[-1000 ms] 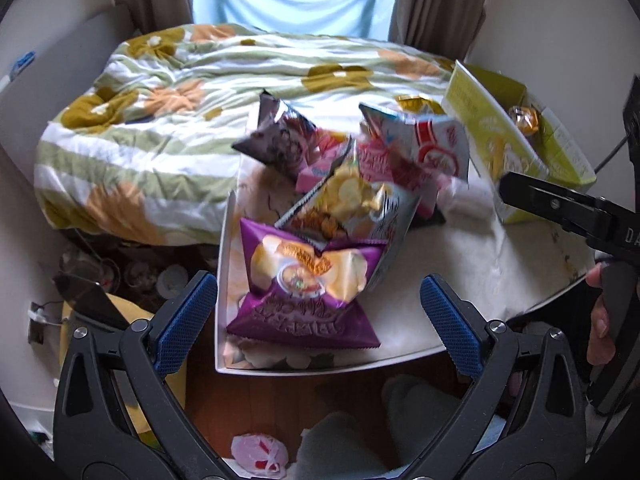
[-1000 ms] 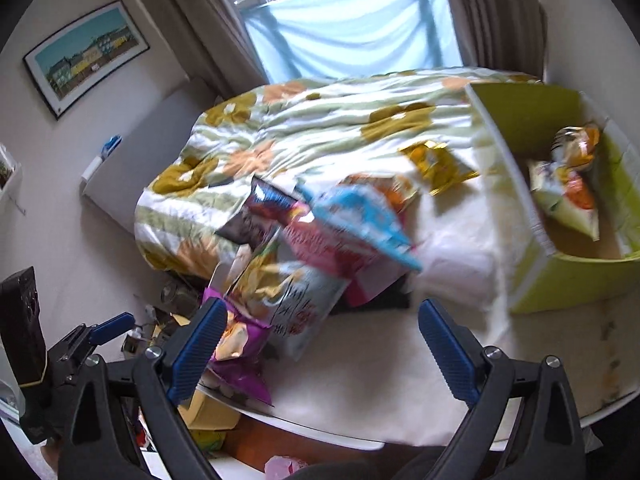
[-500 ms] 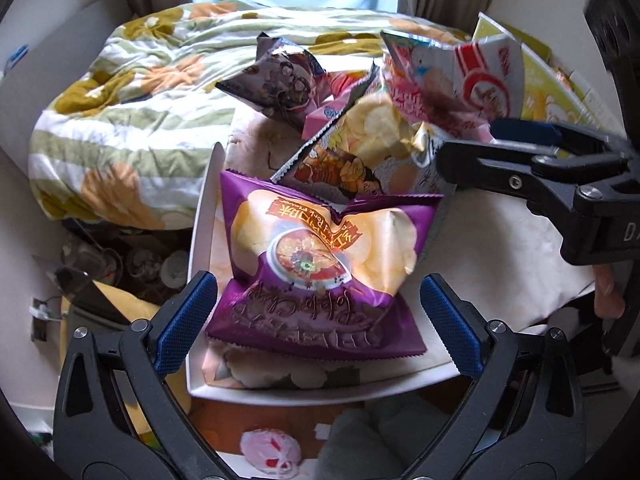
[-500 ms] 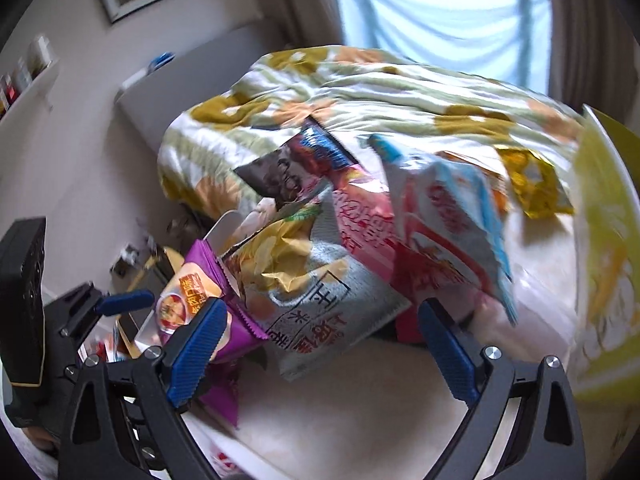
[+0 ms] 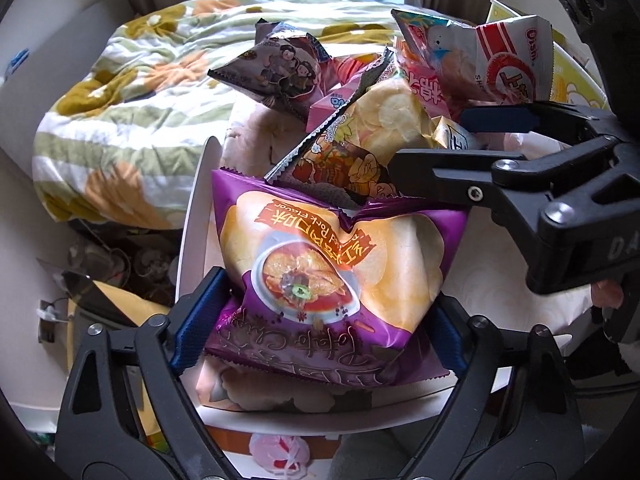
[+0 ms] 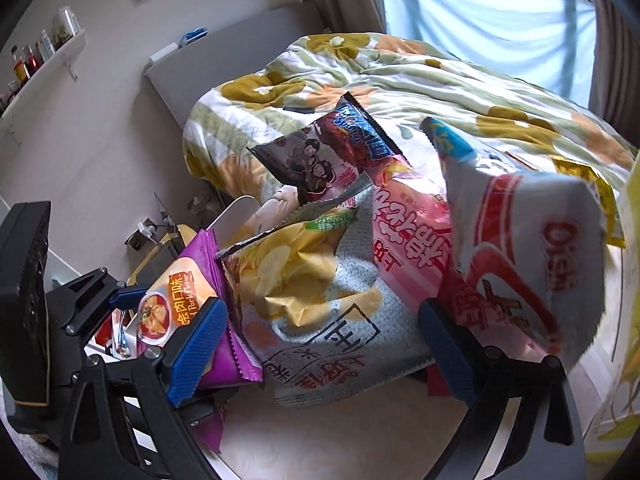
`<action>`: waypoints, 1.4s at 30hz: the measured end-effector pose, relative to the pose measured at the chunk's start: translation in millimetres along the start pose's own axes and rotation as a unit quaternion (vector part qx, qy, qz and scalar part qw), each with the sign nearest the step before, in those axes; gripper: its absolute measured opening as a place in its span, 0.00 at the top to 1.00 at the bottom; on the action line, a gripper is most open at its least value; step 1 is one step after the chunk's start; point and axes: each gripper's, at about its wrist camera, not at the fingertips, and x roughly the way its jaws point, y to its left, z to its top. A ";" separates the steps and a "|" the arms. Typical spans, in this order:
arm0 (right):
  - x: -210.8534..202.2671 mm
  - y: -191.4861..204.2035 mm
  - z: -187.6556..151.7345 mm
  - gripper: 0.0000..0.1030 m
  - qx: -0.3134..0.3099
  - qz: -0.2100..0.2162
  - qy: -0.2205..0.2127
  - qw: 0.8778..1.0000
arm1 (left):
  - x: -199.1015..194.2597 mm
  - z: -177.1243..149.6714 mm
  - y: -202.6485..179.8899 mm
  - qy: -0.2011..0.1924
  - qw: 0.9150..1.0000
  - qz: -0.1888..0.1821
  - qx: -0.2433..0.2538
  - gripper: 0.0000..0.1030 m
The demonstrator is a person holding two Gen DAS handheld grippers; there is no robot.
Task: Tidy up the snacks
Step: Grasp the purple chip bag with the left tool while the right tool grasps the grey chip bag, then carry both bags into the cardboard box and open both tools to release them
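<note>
We have the purple chip bag (image 5: 332,276) at the near end of the snack pile, lying on the white tray (image 5: 192,216) on the table. Our left gripper (image 5: 320,336) straddles its lower end, blue pads (image 5: 196,320) spread on either side, close to or just touching the crinkled sides but not squeezing. Behind it leans the yellow-and-grey chip bag (image 6: 304,296), with our right gripper (image 6: 320,344) around its lower edge, fingers wide apart, nothing pinched. Behind that stand the pink bag (image 6: 404,224), the white-and-red Oishi bag (image 6: 524,264) and the dark cartoon-print bag (image 5: 280,68), all propped against each other. A floral quilt (image 5: 132,80) lies beyond the table.

We judge this as the grasp step, both hands set over a bag each. Next we would need to squeeze shut gently, since puffy bags slip and crush, then lift the purple one out first so the leaning stack does not topple
</note>
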 end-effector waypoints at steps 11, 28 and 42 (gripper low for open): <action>20.4 4.3 8.0 0.07 -0.021 0.053 0.043 0.997 | -7.6 -6.3 -6.7 0.009 1.000 -0.005 0.021 0.23; 39.3 -0.8 11.2 0.40 0.012 0.090 0.088 0.992 | -15.6 -11.7 -13.8 0.005 0.999 0.000 0.042 0.27; -5.1 13.6 8.3 0.56 0.006 0.028 0.034 0.999 | -51.0 -9.7 -8.5 -0.022 0.999 -0.014 0.042 0.29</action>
